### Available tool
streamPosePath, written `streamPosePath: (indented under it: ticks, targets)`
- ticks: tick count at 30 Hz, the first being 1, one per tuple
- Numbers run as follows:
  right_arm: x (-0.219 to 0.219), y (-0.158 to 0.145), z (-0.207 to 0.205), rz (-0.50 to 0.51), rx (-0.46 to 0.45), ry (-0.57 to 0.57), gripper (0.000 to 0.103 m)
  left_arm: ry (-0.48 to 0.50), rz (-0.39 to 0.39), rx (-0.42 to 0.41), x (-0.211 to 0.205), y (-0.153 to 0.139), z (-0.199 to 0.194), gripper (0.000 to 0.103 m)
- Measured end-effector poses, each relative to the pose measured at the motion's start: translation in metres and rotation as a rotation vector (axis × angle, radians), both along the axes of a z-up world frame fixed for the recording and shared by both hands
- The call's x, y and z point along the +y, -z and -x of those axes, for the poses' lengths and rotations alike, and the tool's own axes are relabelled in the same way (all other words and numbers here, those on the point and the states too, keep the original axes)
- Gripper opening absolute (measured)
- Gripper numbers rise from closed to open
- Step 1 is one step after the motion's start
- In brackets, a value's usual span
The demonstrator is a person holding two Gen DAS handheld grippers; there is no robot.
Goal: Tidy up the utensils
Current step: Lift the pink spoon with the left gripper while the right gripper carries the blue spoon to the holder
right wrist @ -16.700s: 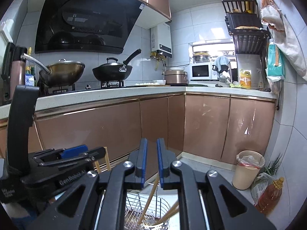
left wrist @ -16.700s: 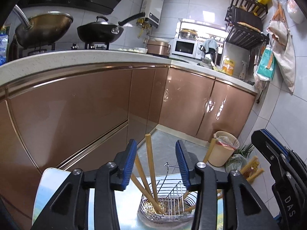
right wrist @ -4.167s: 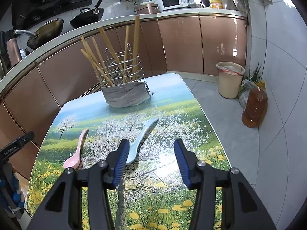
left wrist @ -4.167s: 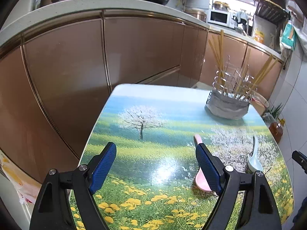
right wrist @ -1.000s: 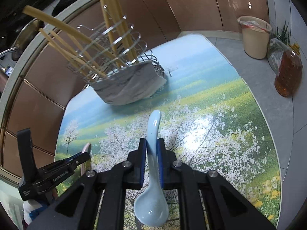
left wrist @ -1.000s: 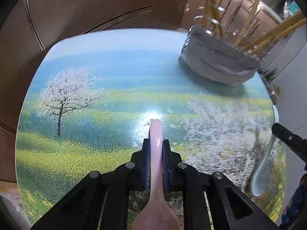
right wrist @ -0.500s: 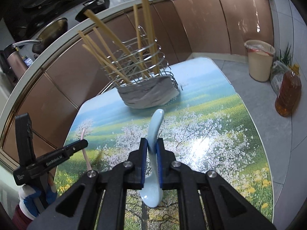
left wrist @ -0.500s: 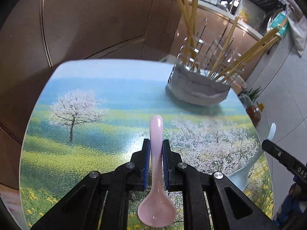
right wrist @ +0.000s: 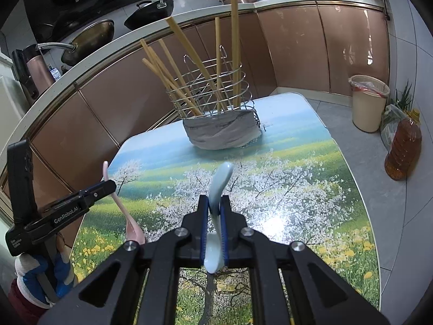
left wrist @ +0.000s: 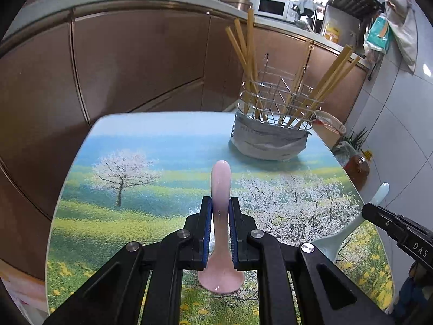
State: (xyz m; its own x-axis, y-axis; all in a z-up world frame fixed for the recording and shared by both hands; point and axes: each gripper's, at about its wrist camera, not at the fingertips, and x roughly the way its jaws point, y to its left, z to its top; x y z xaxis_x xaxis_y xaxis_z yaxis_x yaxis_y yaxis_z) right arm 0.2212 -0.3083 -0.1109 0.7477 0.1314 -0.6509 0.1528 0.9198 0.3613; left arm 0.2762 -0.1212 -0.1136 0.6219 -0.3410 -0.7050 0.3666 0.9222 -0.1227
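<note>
Kitchen: landscape-print table (left wrist: 135,189) beside copper cabinets (left wrist: 135,62). Left gripper (left wrist: 219,216) fingers clamp pink spoon (left wrist: 220,178), right gripper (right wrist: 214,216) fingers blue spoon (right wrist: 220,178).

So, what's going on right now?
Left gripper shut on pink spoon. Right gripper shut on blue spoon. Wire holder ahead, path clear.

Both my grippers clamped tight, side by side.
My left gripper (left wrist: 219,211) and right gripper (right wrist: 214,208) tilt downward, pads pinched on what each holds, left one slightly farther left.
</note>
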Motion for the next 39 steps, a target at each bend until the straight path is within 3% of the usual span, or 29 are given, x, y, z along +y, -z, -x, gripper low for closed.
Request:
streamPosePath:
  ticks: [7,18,29,39]
  targets:
    - [0.008,-0.001,0.001,0.028,-0.005,-0.012,0.007,-0.009,-0.027,-0.062,-0.001,-0.006,0.010,0.012]
    - [0.015,-0.017,0.001,0.052,-0.035,-0.040,0.007,0.001,-0.012,-0.090,-0.003,-0.019,0.012,0.012]
    - [0.020,-0.090,-0.008,0.104,-0.137,-0.090,0.007,0.043,0.083,-0.108,-0.002,-0.075,-0.006,0.012]
    - [0.012,-0.177,-0.039,0.179,-0.265,-0.089,0.007,0.099,0.178,-0.171,-0.021,-0.154,-0.039,0.012]
